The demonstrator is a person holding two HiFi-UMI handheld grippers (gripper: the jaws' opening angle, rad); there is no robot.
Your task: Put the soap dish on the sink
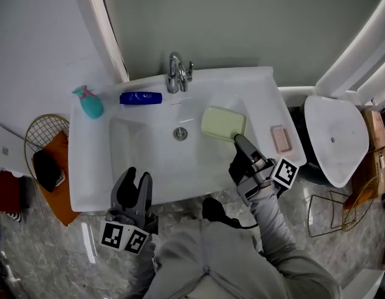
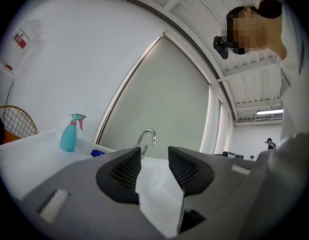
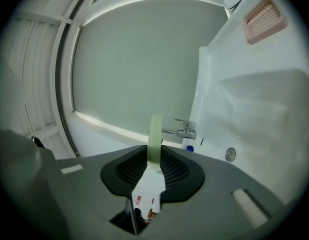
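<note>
We have the right gripper with its jaws pinched shut on the near edge of the pale green soap dish, and the dish sticks straight out ahead of those jaws, lying flat, with its long side running across them. Right now it sits over the right-hand slope of the basin, not on a flat ledge of the sink. We judge the nearest bare ledge to lie just ahead of the jaws and off to their right, short of the pink ridged block. Over at the front rim, the left gripper has its jaws apart with nothing between them, well away from the dish, so this placement looks like the right hand's job.
</note>
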